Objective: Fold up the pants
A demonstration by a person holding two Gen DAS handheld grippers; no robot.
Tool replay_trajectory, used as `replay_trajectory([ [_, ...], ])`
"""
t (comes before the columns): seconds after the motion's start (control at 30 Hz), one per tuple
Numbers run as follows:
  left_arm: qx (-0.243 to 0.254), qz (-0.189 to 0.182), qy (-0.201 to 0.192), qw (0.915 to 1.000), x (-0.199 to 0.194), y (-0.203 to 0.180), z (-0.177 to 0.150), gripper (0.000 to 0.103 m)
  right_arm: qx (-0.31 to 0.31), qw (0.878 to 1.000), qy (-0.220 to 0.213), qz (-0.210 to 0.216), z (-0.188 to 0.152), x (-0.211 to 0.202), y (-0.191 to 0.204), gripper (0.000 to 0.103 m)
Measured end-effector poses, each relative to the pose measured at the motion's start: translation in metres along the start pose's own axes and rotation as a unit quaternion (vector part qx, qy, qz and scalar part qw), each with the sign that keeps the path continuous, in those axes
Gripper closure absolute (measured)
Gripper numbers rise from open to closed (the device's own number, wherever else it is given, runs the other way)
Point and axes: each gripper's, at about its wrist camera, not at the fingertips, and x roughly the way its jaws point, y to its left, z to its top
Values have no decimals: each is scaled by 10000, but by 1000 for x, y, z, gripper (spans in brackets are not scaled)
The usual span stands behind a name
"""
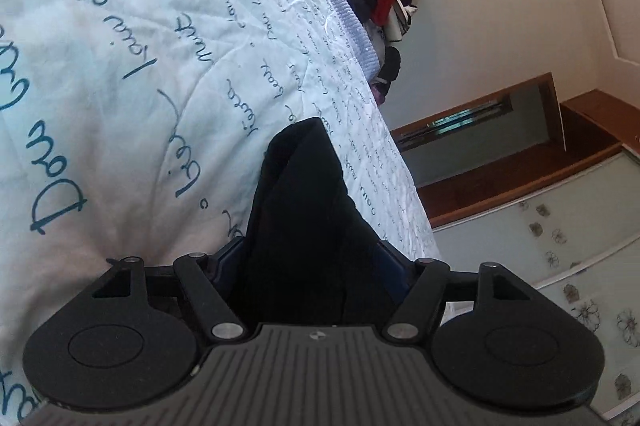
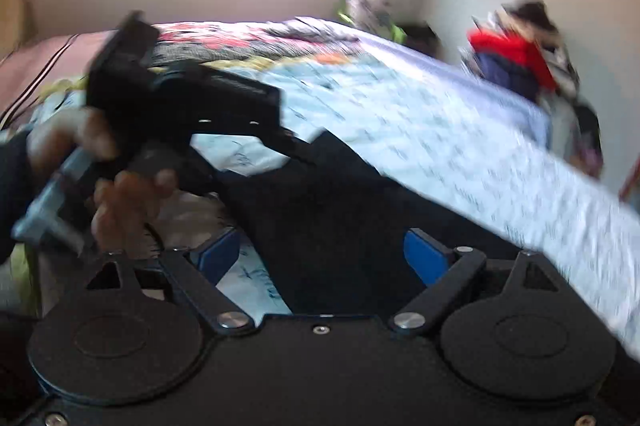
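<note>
The pants [image 1: 304, 210] lie dark on the bed [image 1: 120, 74], near its edge, their long axis running straight ahead from the left claw [image 1: 310, 258]. That claw stands open with cloth between its blue pads [image 1: 390, 262]; whether a pad touches the fabric is hard to tell in the shadow. The right claw [image 2: 324, 254] is open too, straddling the pants' near end, its left pad over bare quilt. Both claws sit at the pants; neither grips.
</note>
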Motion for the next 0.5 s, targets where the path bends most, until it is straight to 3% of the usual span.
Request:
replay_trajectory([
  [0.1,287,133,64,9995,6,-6,0,31,-367,9993,-42,-37,1,4,9,11],
  [0.2,476,241,106,9985,13,-18,-1,19,-289,9995,47,-148,2,9,0,11],
  [0.3,707,387,126,9967,19,-25,-3,18,556,9976,403,118,1,16,-18,11],
  [0.4,687,390,102,9968,18,-24,-3,18,1361,9882,528,475,-3,12,-34,11],
  [0.5,673,411,76,9969,19,-24,-4,18,2436,9629,506,1042,-12,4,-51,9],
])
